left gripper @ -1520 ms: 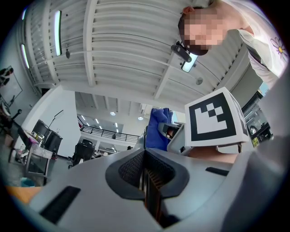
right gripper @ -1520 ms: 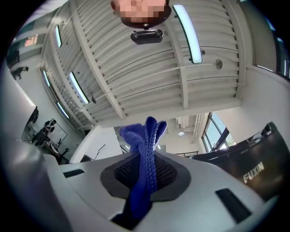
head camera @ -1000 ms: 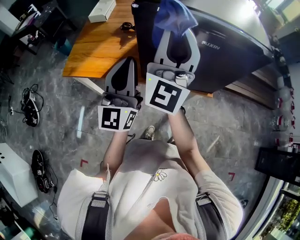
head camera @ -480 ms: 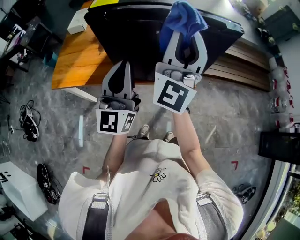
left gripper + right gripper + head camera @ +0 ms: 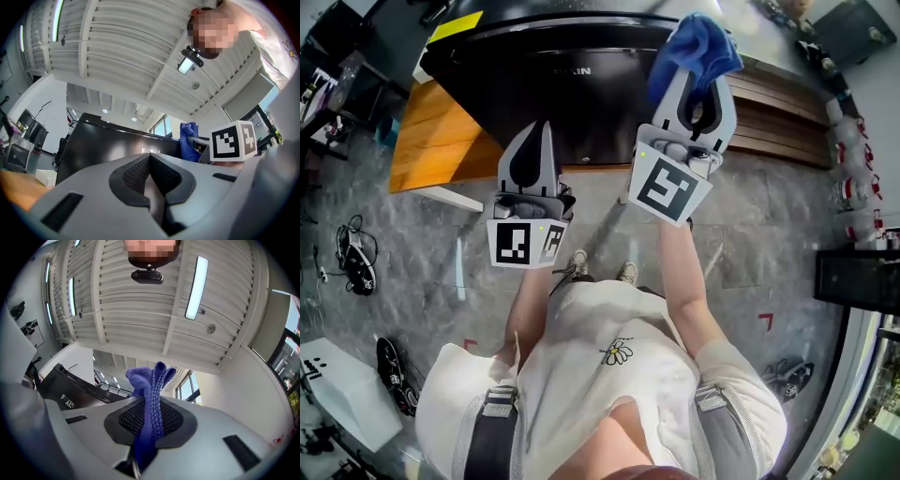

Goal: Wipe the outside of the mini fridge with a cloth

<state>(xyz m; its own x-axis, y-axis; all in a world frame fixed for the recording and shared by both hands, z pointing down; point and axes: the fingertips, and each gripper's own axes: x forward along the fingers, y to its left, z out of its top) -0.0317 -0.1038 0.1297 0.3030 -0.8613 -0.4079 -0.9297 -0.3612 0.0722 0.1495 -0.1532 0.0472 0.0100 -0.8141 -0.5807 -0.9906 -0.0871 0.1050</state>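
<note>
Since a second ago your right gripper (image 5: 697, 73) has swung rightward, and the black mini fridge (image 5: 572, 94) now spans the top of the head view. That gripper's jaws are clamped on the blue cloth (image 5: 694, 45), which bunches above the tips near the fridge's right end; whether it touches the fridge is unclear. Your left gripper (image 5: 535, 131) is pressed closed and empty, held in front of the fridge near the wooden tabletop (image 5: 427, 150).

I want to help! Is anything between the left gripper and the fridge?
No, the left gripper view shows only air between the left gripper and the fridge.
</note>
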